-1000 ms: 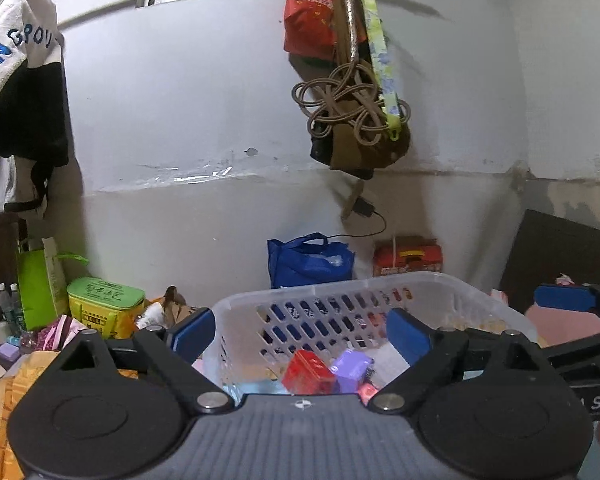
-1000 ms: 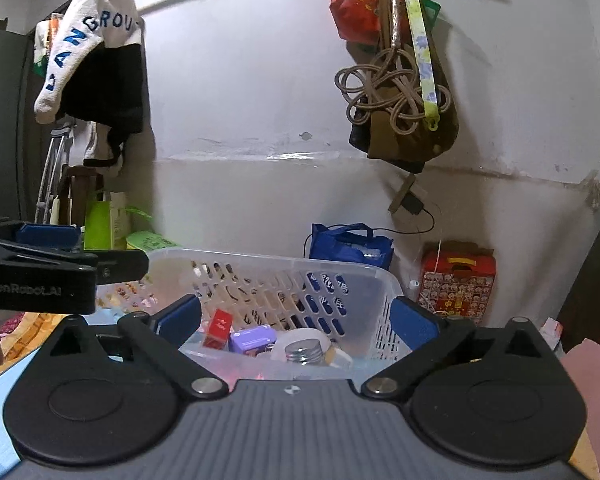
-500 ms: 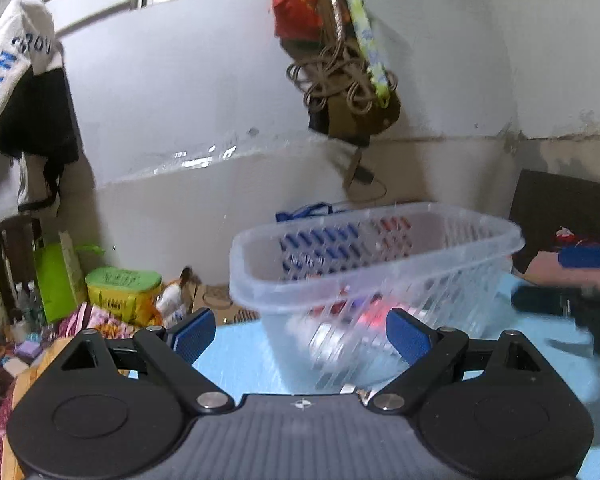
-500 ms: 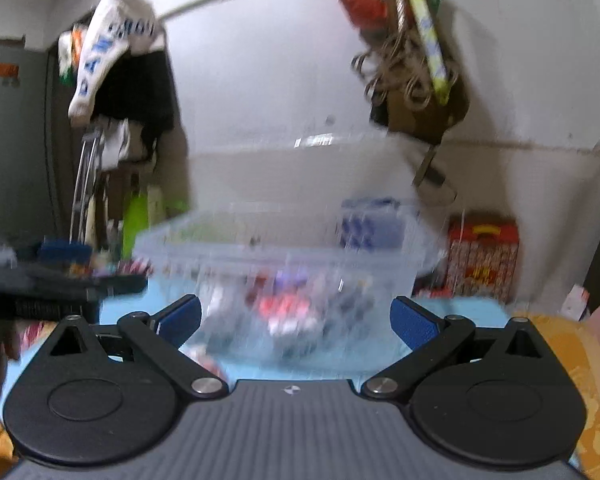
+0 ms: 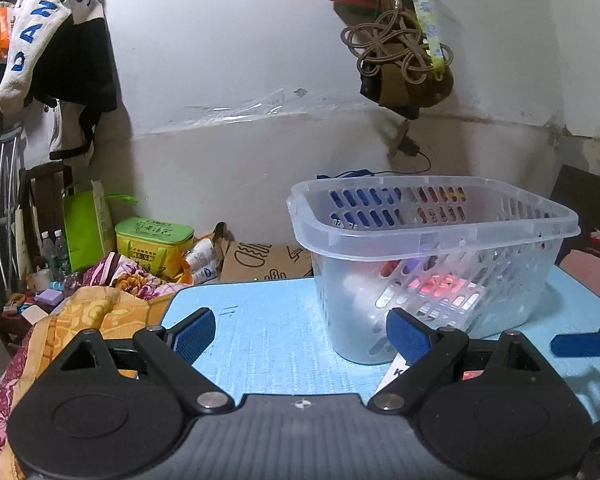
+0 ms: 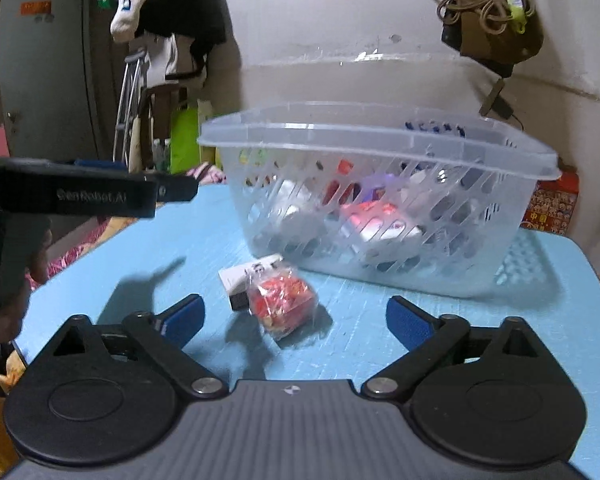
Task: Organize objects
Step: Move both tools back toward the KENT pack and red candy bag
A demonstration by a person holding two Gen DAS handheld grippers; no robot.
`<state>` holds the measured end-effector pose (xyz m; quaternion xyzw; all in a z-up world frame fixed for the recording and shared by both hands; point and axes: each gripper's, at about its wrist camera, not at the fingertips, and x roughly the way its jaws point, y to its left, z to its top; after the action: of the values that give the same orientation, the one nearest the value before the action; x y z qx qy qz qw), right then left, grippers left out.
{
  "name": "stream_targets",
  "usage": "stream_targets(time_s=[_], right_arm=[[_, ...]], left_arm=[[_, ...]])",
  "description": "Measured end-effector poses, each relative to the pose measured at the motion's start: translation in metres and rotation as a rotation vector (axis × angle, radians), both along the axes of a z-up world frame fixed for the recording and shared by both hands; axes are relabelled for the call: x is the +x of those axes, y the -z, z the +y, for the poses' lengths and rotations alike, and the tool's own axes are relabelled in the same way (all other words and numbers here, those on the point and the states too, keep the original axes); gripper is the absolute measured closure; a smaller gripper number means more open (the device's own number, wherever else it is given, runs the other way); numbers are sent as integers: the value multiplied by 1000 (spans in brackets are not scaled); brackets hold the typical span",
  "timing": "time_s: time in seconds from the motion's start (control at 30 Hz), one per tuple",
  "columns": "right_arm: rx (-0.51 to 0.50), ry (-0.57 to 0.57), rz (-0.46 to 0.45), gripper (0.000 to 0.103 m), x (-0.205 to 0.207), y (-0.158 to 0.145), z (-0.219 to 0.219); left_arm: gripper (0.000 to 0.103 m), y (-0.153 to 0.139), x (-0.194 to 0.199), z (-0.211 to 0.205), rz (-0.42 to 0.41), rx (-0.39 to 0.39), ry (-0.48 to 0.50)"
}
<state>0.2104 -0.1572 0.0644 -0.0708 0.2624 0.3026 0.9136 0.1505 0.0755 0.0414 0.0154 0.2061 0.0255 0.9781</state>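
A clear slotted plastic basket with several small items inside stands on the blue table. In the right wrist view, a red packet in clear wrap and a small white-and-black box lie on the table just in front of the basket. My right gripper hovers low over the table with the packet just ahead, between its finger lines; its jaws are closing and touch nothing. My left gripper is open and empty, left of the basket. It also shows as a black bar.
A floral blanket covers the table's left side. Behind the table are a green-and-yellow box, a cardboard piece and a red box. Bags and cord hang on the wall. A person's hand is at far left.
Both grippers have sunk: earlier they looked down into the basket from above its rim; now they see it from the side. The blue table, packet and small box came into view.
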Motion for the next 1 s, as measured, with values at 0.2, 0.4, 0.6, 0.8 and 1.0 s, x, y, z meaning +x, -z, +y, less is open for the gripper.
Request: stream_targets(time_s=[0.2,0.4,0.6,0.8,1.0], right_arm=[[-16,-4,64,16,8,10,6],[-58,-35,97,49,10,21,15],[-53,-32,88,79,6,15,7],[-33,-18,67,61,10,13,4],[-82,-37,26,40,14,18,30]], left_arm=[[9,1,1,-6,8,22,20],[9,8,5,-11,36,44,37],[9,13,6,-14,60,58,49],[9,13,6,-16,64,70,45],[9,14,7,-13,72,60,43]])
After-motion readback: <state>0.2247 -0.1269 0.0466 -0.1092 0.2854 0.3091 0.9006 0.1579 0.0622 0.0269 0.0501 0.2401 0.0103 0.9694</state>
